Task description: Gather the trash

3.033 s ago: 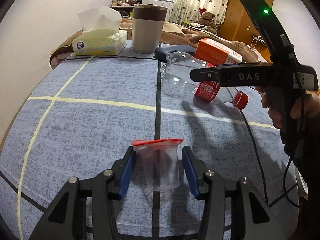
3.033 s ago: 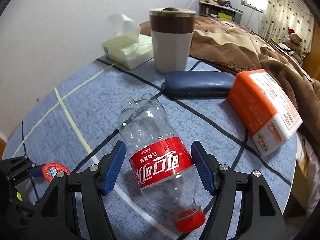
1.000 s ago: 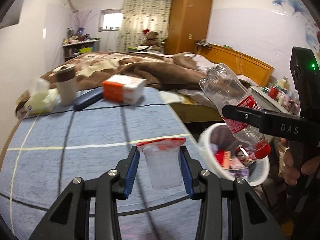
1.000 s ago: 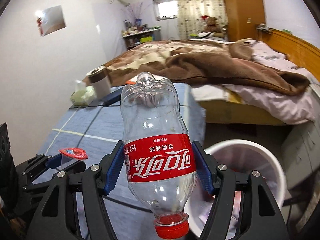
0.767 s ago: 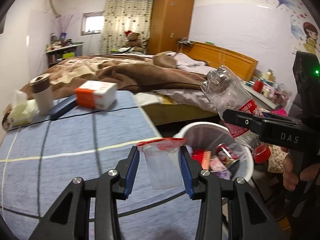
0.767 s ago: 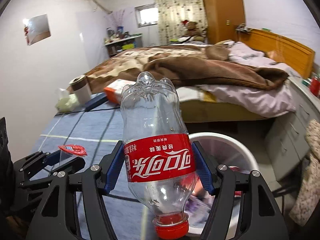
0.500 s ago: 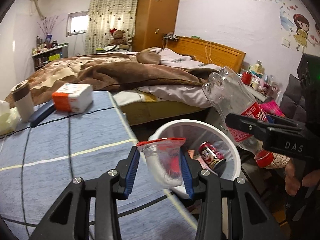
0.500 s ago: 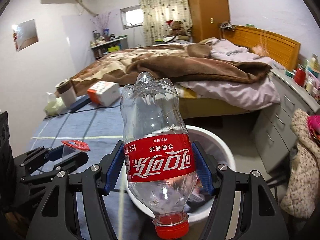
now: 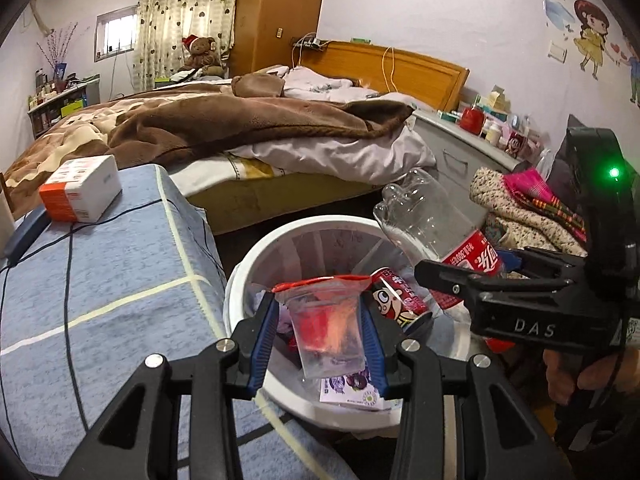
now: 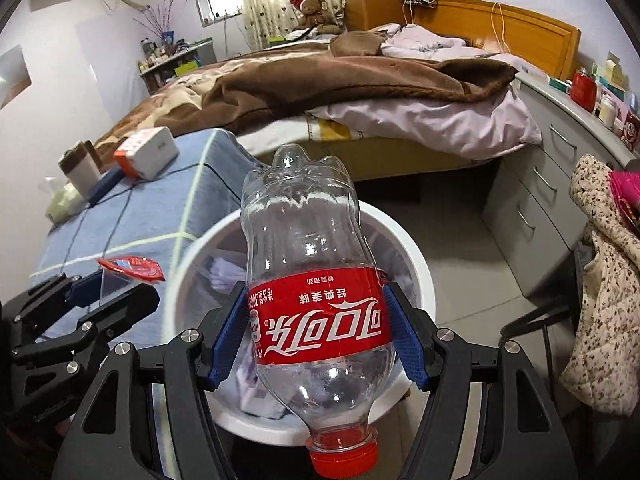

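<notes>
Bedroom, unmade bed (image 9: 256,128) with brown blanket behind; blue checked table (image 9: 100,280) at left, white waste bin (image 9: 240,284) on the floor just off its edge.

Left tongs (image 9: 322,330) pinching a clear plastic cup (image 9: 328,328) with a red peeled lid, held upright over the bin's near rim — cup sides pressed lightly between the blue pads. Held there, by the look of it, so a release drops it straight in.

Right tongs (image 10: 316,340) clamped across the red label of an empty cola bottle (image 10: 312,280), cap end toward the camera, base pointing away. Grip at the label band probably chosen as the stiffest, least slippery part. Bottle poised above the bin opening, slightly toward its right side in the left view.

Bin already part full: red drink can (image 9: 400,300), a printed carton, crumpled wrappers.

On the table, not trash by appearance — orange-and-white box (image 9: 80,194), dark blue case, mug and tissue pack farther back.

Judged stage: both items carried to the bin, neither yet let go. Risk: the bottle is long and could catch the rim or bounce out if dropped off-centre.
</notes>
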The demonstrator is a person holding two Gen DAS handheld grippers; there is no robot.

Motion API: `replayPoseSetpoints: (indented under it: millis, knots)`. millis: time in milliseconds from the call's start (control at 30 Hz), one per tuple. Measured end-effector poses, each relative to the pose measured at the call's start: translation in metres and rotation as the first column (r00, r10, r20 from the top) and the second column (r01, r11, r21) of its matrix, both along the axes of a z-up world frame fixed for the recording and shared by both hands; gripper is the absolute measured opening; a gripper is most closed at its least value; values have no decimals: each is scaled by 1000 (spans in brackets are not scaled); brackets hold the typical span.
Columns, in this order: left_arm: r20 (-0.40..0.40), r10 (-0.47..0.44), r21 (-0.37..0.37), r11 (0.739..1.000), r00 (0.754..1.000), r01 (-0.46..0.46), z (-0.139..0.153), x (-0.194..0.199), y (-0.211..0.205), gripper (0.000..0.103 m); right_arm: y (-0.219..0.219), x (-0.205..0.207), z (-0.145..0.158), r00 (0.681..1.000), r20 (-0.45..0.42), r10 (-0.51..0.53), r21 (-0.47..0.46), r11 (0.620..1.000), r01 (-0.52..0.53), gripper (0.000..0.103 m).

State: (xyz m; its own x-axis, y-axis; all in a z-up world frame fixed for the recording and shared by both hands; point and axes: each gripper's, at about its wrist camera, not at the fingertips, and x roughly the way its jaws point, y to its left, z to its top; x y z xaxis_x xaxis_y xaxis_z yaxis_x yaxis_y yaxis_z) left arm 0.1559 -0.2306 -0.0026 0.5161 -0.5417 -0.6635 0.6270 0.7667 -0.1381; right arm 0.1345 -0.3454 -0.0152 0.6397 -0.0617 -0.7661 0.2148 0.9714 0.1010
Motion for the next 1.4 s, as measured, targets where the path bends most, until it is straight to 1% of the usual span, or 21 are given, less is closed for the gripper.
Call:
replayPoseSetpoints:
  millis: [67, 167, 267, 300, 333, 367, 467, 567, 633, 700, 833, 1000, 1133, 1267, 1333, 1400]
  knots:
    - [-1, 3, 24, 1000, 1000, -3, -5, 3, -8, 42, -5, 0, -5, 1000, -13, -5, 12, 1000, 6, 68]
    - [21, 0, 53, 999, 1000, -1, -9, 4, -14, 42, -9, 2, -10, 999, -28, -21, 14, 1000, 21, 68]
    - [-1, 3, 36, 999, 1000, -3, -12, 7, -12, 44, -14, 3, -13, 999, -32, -36, 37, 999, 37, 68]
    - [-1, 8, 34, 999, 1000, -8, -12, 7, -12, 53, -15, 3, -13, 999, -34, -35, 60, 998, 37, 68]
    - [5, 15, 37, 999, 1000, -15, -12, 7, -11, 65, -16, 4, -15, 999, -36, -33, 70, 997, 36, 69]
    - [8, 21, 37, 999, 1000, -21, -12, 7, -10, 68, -17, 4, -15, 999, -38, -33, 79, 996, 36, 69]
    - [-3, 29, 22, 999, 1000, -29, -12, 7, -6, 68, -16, 4, -16, 999, -31, -35, 87, 995, 37, 69]
    - [-1, 31, 17, 999, 1000, -31, -11, 6, -2, 70, -15, 2, -14, 999, -6, -38, 98, 994, 39, 69]
    - [-2, 35, 17, 999, 999, -35, -10, 5, 0, 70, -13, 1, -11, 999, 7, -34, 84, 996, 33, 69]
    - [-1, 35, 14, 999, 999, -35, -9, 4, 2, 70, -9, 2, -8, 1000, -1, -14, 71, 997, 14, 69]
    - [4, 37, 4, 999, 999, -37, -6, 0, 7, 70, -11, 1, -4, 999, 13, -33, 81, 996, 32, 70]
    - [10, 60, 4, 998, 998, -60, -1, -5, 17, 71, -5, -10, 3, 998, 52, -46, 77, 996, 42, 70]
    - [24, 79, -1, 997, 997, -79, 3, -14, 28, 71, 3, -19, 11, 995, 85, -48, 50, 998, 44, 70]
    - [44, 114, -4, 994, 993, -114, 9, -26, 41, 72, 15, -35, 19, 990, 128, -50, -10, 999, 52, 70]
    - [80, 132, 9, 991, 988, -133, 13, -35, 47, 73, 20, -41, 20, 988, 148, -49, -2, 999, 50, 70]
    - [93, 143, 6, 990, 985, -144, 16, -45, 54, 73, 26, -52, 20, 984, 173, -48, -4, 999, 49, 70]
